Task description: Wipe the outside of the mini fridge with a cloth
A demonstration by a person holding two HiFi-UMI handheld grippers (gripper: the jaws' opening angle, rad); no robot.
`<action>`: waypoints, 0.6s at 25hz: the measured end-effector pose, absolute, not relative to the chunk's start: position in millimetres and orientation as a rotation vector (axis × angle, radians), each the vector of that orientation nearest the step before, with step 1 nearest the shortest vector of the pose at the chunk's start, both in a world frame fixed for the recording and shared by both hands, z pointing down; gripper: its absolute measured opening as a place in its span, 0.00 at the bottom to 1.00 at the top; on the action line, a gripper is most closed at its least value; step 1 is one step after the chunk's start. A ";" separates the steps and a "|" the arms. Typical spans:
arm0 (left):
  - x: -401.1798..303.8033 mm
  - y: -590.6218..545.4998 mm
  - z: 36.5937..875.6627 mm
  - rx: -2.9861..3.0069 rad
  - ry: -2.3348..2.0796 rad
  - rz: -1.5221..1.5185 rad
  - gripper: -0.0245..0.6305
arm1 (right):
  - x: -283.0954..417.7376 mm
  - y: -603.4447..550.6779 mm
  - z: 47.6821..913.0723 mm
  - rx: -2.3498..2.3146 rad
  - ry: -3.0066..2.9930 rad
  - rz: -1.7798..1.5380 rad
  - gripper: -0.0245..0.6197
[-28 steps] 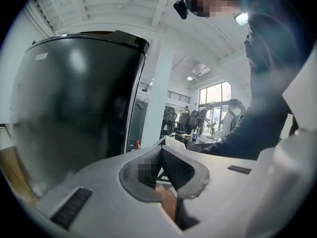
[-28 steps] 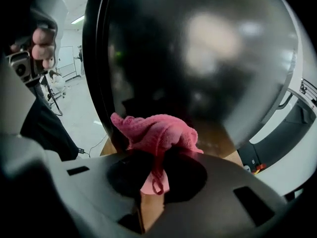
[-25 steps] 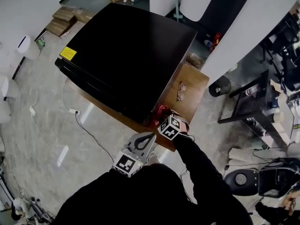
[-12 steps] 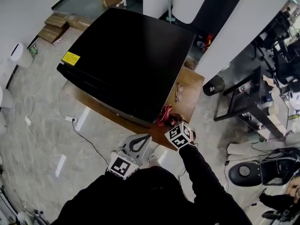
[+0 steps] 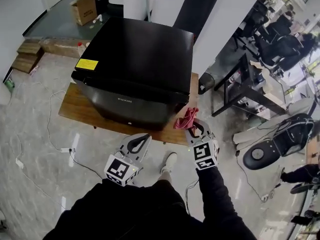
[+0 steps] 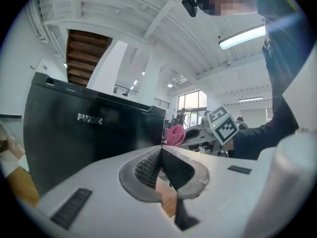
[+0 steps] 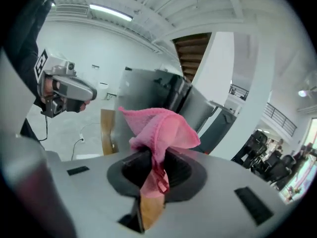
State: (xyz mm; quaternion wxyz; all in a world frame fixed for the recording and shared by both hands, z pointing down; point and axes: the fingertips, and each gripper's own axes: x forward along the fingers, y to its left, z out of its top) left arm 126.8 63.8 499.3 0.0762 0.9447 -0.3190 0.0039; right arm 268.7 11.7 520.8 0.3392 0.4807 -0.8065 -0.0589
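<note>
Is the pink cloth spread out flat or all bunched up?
Bunched up. The pink cloth is pinched between the right gripper's jaws, its folds sticking out in a crumpled peak.

The fridge point(image 5: 135, 59) stands on a table point(image 5: 75, 111), with a cardboard box point(image 5: 85, 8) on the floor behind it to the left. The cloth point(image 5: 186, 118) sits between the jaws of the right gripper point(image 5: 193, 127), just beside the fridge's front right corner. The left gripper point(image 5: 148, 137) is left of it, in front of the fridge and apart from it.
</note>
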 end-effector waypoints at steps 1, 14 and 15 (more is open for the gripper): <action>116.6 65.0 493.7 2.843 -0.948 0.018 0.05 | 256.2 20.1 505.4 1.274 -2.101 -0.184 0.14; 63.5 45.1 423.6 2.948 -0.971 -0.096 0.05 | 147.4 -2.3 452.1 1.123 -1.812 -0.640 0.15; 62.0 44.2 424.0 2.948 -0.972 -0.097 0.05 | 146.1 -6.0 457.3 1.106 -1.799 -0.633 0.15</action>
